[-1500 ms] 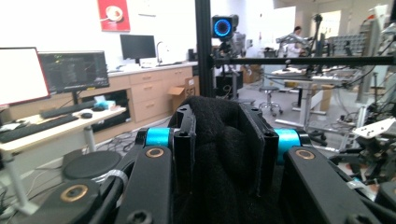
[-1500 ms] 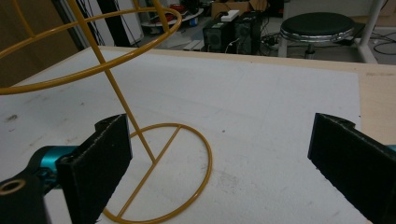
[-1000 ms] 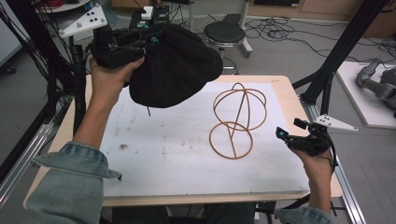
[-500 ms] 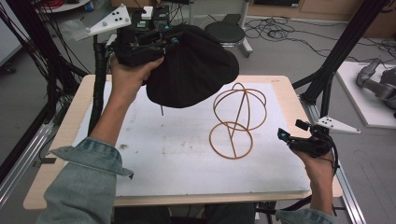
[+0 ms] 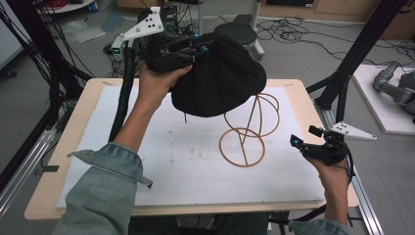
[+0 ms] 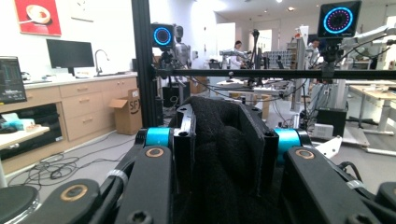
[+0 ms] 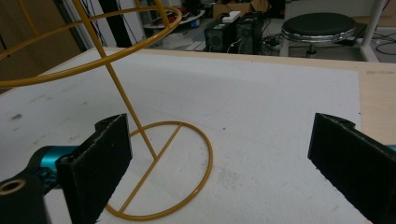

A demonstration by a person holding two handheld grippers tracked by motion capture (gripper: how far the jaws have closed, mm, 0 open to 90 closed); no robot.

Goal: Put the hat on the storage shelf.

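A wooden bench (image 5: 303, 98) topped with a white board (image 5: 147, 161) sits amid black frame posts, floor cables and a round black stool (image 5: 240, 30) beyond its far edge; a grey robot part (image 5: 396, 88) lies on a white sheet on the floor to the right. On the board stands a yellow wire stand (image 5: 247, 129), a flat ring base with a slanted stem rising to rounded hoops; its upper hoops are partly hidden in the high view behind a black fabric hat (image 5: 218, 78) held above it. The left tongs (image 5: 198, 46) are clamped on the hat's edge, the dark cloth bunched between the two black jaws in the left gripper view (image 6: 219, 154), with a lab of cabinets, monitors and ring-lit cameras behind. The hat hangs well clear of the board, over its far middle, just left of and overlapping the stand's top. The left hand (image 5: 156, 83) is raised high, forearm in a rolled denim sleeve (image 5: 105, 181) reaching up from the bottom left; a grey three-cornered plate (image 5: 142, 25) tops that gripper. The right tongs (image 5: 301, 139) stand wide apart and hold nothing, low near the board's right edge, aimed at the stand's ring base (image 7: 163, 172); the right hand (image 5: 335, 174) rests low beside the bench edge.
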